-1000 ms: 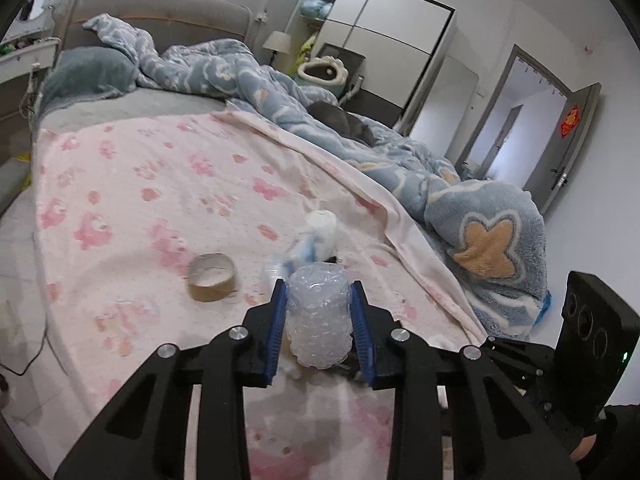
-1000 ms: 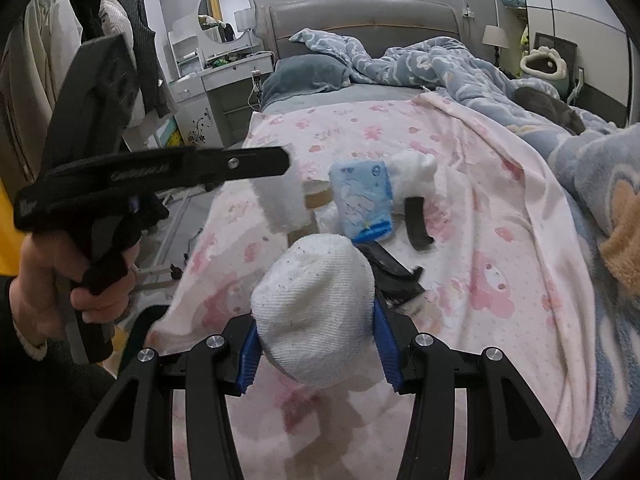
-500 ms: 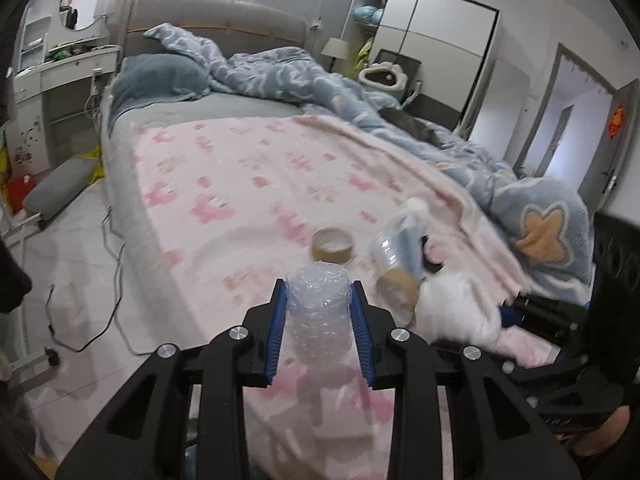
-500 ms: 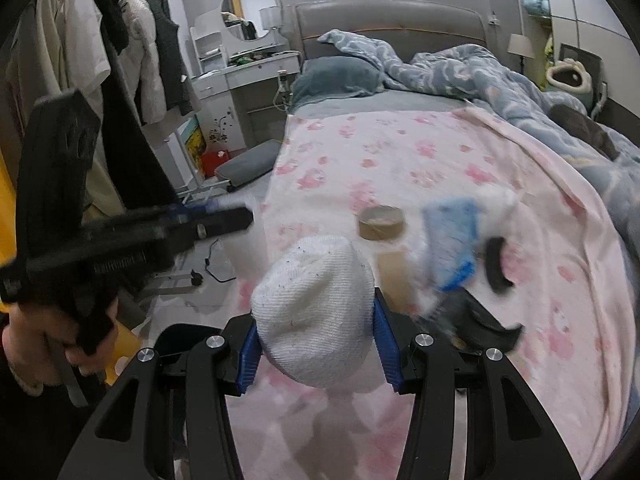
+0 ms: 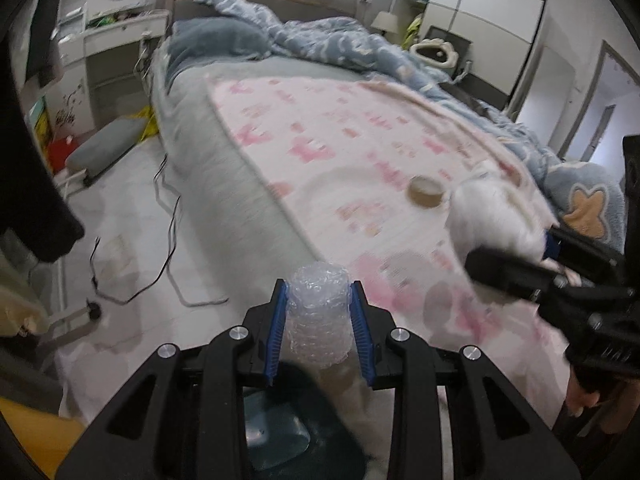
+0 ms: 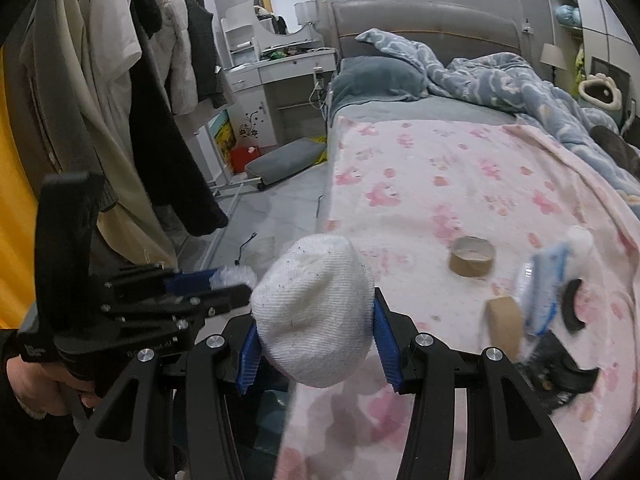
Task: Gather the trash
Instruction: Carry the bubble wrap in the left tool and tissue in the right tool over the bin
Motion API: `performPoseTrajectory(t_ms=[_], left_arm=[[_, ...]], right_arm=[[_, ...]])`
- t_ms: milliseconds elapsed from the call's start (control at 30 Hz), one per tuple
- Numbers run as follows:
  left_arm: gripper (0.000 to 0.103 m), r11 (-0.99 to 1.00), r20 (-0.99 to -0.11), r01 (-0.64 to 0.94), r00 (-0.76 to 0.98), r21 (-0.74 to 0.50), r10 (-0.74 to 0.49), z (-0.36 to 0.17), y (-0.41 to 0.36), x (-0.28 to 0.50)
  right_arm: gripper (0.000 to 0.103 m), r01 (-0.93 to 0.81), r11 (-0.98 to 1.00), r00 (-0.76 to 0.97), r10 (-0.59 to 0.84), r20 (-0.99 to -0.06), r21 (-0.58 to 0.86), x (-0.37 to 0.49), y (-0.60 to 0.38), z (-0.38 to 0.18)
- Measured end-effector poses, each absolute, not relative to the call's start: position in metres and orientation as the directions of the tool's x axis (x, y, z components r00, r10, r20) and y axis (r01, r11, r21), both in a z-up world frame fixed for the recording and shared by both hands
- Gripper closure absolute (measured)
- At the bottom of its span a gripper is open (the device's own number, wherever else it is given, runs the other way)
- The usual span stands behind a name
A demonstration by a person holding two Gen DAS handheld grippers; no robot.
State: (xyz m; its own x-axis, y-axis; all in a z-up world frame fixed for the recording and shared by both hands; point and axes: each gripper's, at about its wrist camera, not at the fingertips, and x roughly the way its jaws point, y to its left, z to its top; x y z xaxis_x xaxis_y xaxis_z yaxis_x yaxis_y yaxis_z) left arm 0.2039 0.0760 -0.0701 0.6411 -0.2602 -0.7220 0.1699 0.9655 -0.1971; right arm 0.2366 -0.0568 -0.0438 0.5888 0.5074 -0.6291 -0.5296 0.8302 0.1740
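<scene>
Bedroom: bed [image 6: 460, 168] under a pink paw-print sheet, rumpled blue duvet [image 6: 512, 76] at 1 o'clock, white dressing table with round mirror [image 6: 285, 4] at 11 o'clock, hanging clothes [image 6: 132, 92] at 9 o'clock, grey tiled floor [image 5: 132, 216] with a black cable. Left gripper [image 5: 319, 308] clamps a bubble-wrap wad [image 5: 319, 312] over the bed's near edge; right gripper [image 6: 316, 312] clamps a white balled sock [image 6: 314, 312]. On the sheet at 3 o'clock in the right wrist view: tape roll [image 6: 472, 256], blurred blue-white packet [image 6: 542, 292], black pieces.
</scene>
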Motion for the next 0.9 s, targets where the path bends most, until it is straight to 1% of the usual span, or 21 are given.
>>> performPoseTrajectory(t_ms=[233, 467, 633, 900], left_arm=[[0.069, 0.973, -0.792, 0.104, 0.566, -0.206, -0.228, -0.101, 0.110, 0.198], [0.069, 0.968, -0.841, 0.052, 0.485, -0.246, -0.240, -0.136, 0.133, 0.189], [0.069, 0.968, -0.880, 0.024, 0.410, -0.250, -0.238, -0.161, 0.145, 0.185], [0.069, 0.959, -0.923, -0.020, 0.278, -0.283, -0.267, -0.193, 0.165, 0.175]], right_arm=[[0.053, -0.554, 0.807, 0.536, 0.535, -0.653, 0.206, 0.242, -0.022, -0.055], [0.053, -0.579, 0.781, 0.482, 0.559, -0.675, 0.235, 0.244, 0.009, -0.065], [0.053, -0.590, 0.771, 0.440, 0.555, -0.706, 0.238, 0.247, 0.027, -0.077], [0.053, -0.598, 0.760, 0.374, 0.545, -0.750, 0.254, 0.250, 0.052, -0.099]])
